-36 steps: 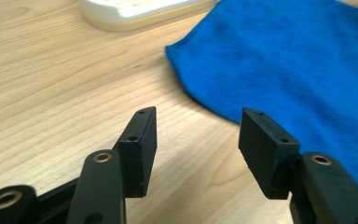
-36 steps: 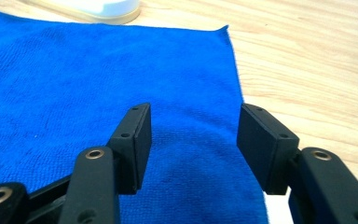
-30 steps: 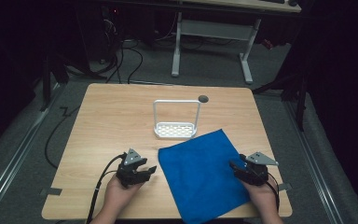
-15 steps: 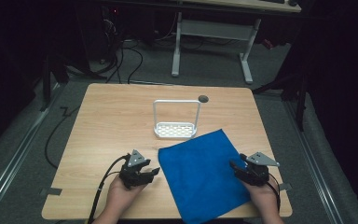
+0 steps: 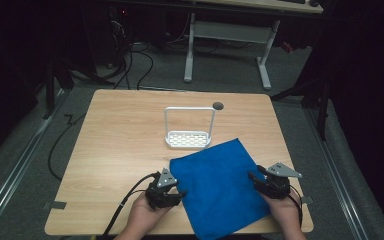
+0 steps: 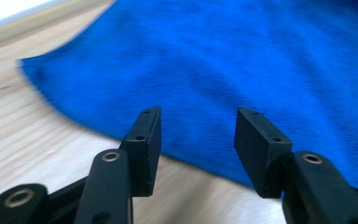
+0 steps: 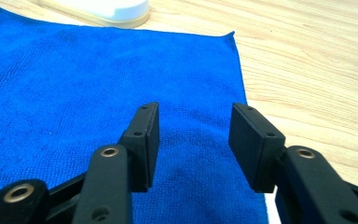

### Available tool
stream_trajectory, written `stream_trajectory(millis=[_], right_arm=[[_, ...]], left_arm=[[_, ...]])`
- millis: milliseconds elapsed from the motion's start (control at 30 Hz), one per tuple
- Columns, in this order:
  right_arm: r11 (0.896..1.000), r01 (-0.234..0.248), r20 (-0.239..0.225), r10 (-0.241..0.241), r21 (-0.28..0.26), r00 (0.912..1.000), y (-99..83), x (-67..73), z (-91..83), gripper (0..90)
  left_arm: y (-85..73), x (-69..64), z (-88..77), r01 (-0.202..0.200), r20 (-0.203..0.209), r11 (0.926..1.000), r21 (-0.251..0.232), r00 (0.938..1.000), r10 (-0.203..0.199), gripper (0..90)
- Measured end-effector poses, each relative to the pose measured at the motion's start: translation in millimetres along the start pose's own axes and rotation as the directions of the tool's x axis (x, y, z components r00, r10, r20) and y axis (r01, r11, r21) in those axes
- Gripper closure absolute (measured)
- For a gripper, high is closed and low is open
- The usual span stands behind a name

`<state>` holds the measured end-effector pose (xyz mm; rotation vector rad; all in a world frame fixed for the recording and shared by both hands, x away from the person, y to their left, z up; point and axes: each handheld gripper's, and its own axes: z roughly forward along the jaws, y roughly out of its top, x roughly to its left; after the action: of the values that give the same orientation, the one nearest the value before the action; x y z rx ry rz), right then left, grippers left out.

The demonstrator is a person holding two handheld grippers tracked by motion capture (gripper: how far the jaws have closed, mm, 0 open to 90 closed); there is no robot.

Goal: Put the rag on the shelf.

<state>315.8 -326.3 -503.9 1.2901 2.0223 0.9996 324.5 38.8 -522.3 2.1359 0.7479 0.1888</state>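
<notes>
High view: your left gripper (image 5: 179, 193) has slid in from the bare wood to the left edge of the blue cloth (image 5: 220, 187); a second ago it sat clear of it. Your right gripper (image 5: 254, 178) hasn't moved and sits at the cloth's right edge. The cloth is flat and skewed on the near half of the table (image 5: 120, 145), its far corner just short of the white rack (image 5: 189, 139).

Both sets of jaws have just been closing but are still well apart. In the left gripper view, the left gripper (image 6: 198, 140) straddles the hem, and I can't tell whether it touches. In the right gripper view, the right gripper (image 7: 193, 140) is over cloth just inside the right hem, pads not pinching.

My read: you're lined up for a two-sided pinch, but nothing is gripped yet.
</notes>
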Motion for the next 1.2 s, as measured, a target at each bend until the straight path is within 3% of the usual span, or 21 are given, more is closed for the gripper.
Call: stream_trajectory(millis=[133,200,233,300,333,600,800,1200], right_arm=[[1.000,-0.002,-0.003,0.002,0.010,1.0000,-0.4,-3.1,-0.5,60.2],[1.000,-0.019,-0.003,0.019,0.022,0.9998,-1.0,-5.8,-1.0,69.7],[1.000,-0.019,-0.003,0.019,0.022,0.9998,-1.0,-5.8,-1.0,69.7],[0.999,-0.018,0.005,0.018,0.033,0.9998,-1.5,-8.0,-1.3,81.3],[0.999,-0.011,0.020,0.011,0.044,0.9997,-1.9,-10.8,-1.8,90.0],[0.994,-0.011,0.035,0.007,0.107,0.9994,-6.8,-17.6,6.3,90.0],[0.984,0.007,0.016,-0.010,0.178,0.9998,-11.2,-13.5,17.9,90.0],[0.984,0.022,-0.034,-0.016,0.178,0.9993,-13.5,2.0,13.3,90.0]], left_arm=[[1.5,-12.6,6.5,-0.027,0.037,0.9995,0.018,0.9990,0.026,55.3],[1.9,-17.5,9.3,-0.041,0.050,0.9987,0.029,0.9980,0.039,59.0],[2.1,-19.7,10.8,-0.047,0.054,0.9982,0.037,0.9976,0.045,59.0],[2.2,-22.4,13.3,-0.052,0.062,0.9976,0.045,0.9968,0.049,62.1],[2.2,-23.6,15.0,-0.051,0.073,0.9973,0.051,0.9962,0.048,68.0],[2.2,-24.2,16.1,-0.063,0.066,0.9963,0.059,0.9961,0.059,80.7],[1.3,-20.8,15.0,-0.064,0.070,0.9963,0.058,0.9958,0.059,83.0],[-5.7,1.2,1.4,-0.010,0.034,0.9978,0.065,0.9994,0.007,84.0]])
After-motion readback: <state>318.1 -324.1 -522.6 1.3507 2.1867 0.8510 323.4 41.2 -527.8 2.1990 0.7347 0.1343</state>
